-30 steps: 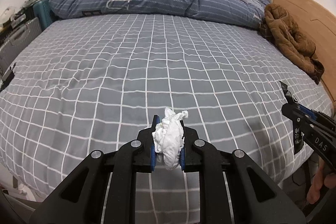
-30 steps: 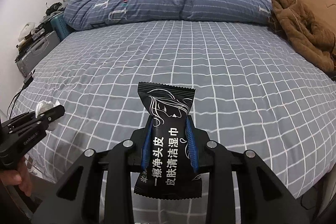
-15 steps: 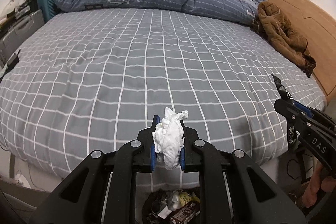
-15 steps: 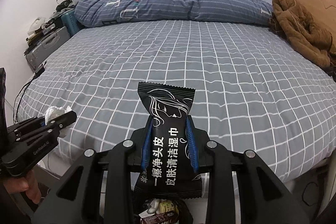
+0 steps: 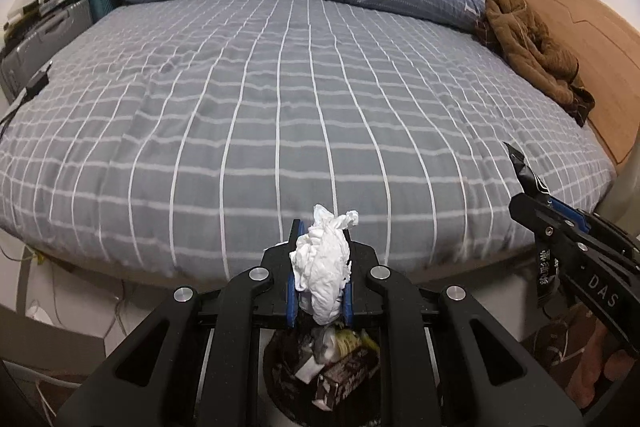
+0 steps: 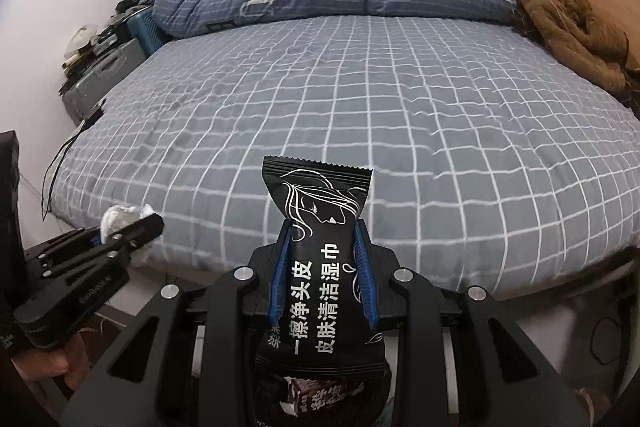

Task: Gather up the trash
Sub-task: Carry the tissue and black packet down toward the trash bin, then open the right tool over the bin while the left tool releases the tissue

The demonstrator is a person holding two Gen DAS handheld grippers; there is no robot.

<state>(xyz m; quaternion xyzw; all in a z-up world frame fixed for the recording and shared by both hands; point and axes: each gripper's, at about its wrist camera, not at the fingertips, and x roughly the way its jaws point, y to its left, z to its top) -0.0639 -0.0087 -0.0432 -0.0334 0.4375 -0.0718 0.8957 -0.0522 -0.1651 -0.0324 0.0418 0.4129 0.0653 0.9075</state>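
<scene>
Left gripper (image 5: pixel 320 291) is clamped on a crumpled white tissue (image 5: pixel 322 267), hanging right over the trash bin (image 5: pixel 288 399) at the foot of the bed (image 5: pixel 280 107), looks lined up for a drop. Right gripper (image 6: pixel 323 279) pinches a black wipe packet (image 6: pixel 320 267) by its middle, also above the bin, so both pieces can probably go in together.

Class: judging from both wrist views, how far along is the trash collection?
Done: the bin already holds wrappers. In hand: left gripper clamps a crumpled tissue; right gripper clamps a black wipe packet. Left: dropping both in.
</scene>
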